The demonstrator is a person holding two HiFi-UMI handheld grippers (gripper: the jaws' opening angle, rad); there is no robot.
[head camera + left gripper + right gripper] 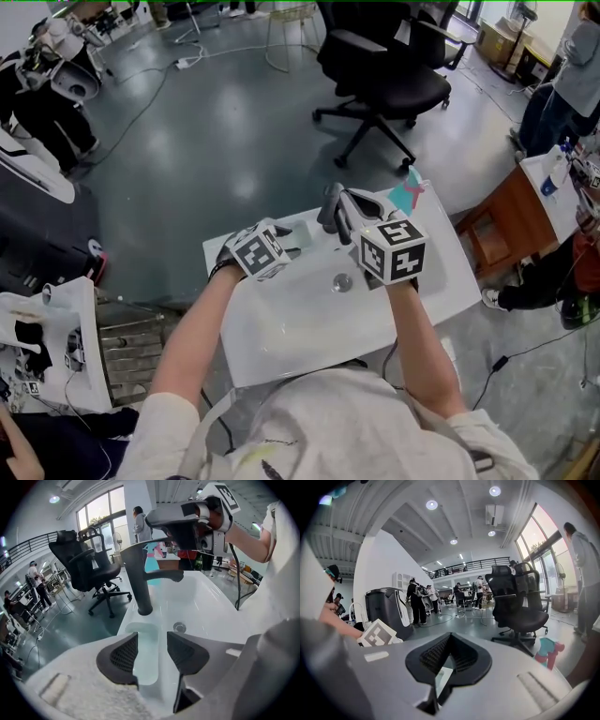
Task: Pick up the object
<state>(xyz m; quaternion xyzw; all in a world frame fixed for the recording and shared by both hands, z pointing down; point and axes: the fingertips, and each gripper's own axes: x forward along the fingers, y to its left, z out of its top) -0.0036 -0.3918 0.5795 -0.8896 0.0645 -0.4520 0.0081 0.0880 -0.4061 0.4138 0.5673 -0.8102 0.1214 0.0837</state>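
The pale block (146, 641) lies flat on the white sink's (211, 604) rim, just beside the dark faucet's (139, 581) base. The left gripper (152, 652) straddles it with jaws spread, not clamping it. The right gripper (449, 657) hangs above the faucet, jaws pressed together.

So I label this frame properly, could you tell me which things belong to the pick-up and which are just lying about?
Job in hand: pale block on the sink edge; left gripper, open over it.
Lying about: faucet; drain; teal toy; office chair.
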